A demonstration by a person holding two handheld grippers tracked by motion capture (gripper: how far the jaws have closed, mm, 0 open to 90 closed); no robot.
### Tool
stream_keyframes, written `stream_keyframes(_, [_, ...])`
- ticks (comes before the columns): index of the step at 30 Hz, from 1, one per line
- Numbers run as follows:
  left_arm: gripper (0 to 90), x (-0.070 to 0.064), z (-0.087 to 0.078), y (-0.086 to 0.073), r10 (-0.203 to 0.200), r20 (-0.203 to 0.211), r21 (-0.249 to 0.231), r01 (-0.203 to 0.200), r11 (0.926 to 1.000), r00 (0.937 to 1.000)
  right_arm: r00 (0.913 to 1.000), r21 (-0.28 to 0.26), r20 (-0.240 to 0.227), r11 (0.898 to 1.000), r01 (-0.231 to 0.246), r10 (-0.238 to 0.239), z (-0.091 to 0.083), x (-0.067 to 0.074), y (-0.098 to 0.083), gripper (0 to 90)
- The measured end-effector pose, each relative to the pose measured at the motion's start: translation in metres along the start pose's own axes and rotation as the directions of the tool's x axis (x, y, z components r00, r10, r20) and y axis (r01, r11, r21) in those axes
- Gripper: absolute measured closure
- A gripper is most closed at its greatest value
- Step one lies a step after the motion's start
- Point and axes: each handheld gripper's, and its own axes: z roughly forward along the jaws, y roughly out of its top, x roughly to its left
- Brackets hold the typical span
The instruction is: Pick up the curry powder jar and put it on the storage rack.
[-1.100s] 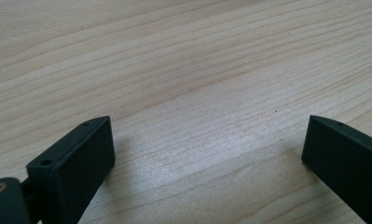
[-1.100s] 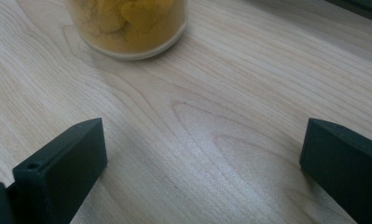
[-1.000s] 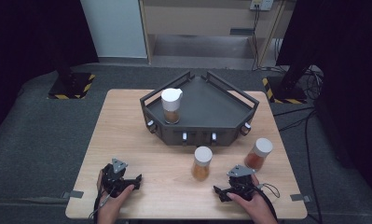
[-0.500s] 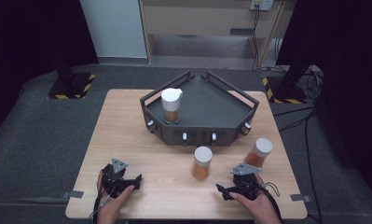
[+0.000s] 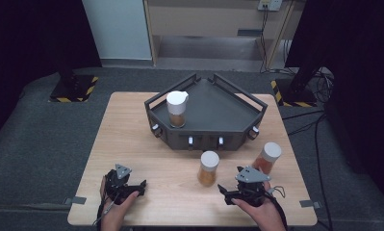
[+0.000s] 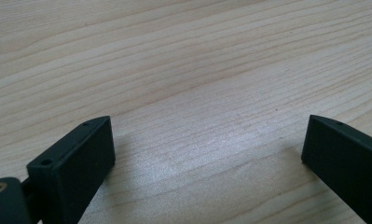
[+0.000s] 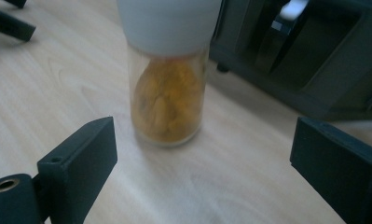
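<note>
One white-capped glass jar of orange spice [image 5: 176, 109] stood in the dark grey angular tray [image 5: 228, 111]; two jars remained on the table. The right gripper [image 7: 202, 154], jaws wide after just narrowing slightly and holding nothing, faced the jar at twelve o'clock [image 7: 168, 70]; the left gripper [image 6: 207, 154] rested open and empty.

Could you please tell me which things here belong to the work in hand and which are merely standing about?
In hand:
right gripper, jaws open
middle jar it faces
dark tray

Standing about:
jar at right
jar in the tray
left gripper, open over bare table
</note>
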Motion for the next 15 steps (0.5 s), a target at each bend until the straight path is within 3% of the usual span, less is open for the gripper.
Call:
stream_keyframes(2, [1.1,0.0,0.0,0.0,0.0,0.0,0.0,0.0,1.0,1.0,0.9992,-0.055,0.034,0.998,0.025,-0.023,-0.002,0.008,-0.004,7.3])
stream_keyframes(3, [1.1,0.0,0.0,0.0,0.0,0.0,0.0,0.0,1.0,1.0,0.9994,-0.074,0.033,0.997,0.012,-0.009,-0.003,0.008,-0.005,7.4])
stream_keyframes(15, [1.1,0.0,0.0,0.0,-0.001,0.0,0.0,0.001,1.0,1.0,0.9995,-0.035,-0.033,0.999,0.0,-0.001,0.01,0.001,0.012,6.9])
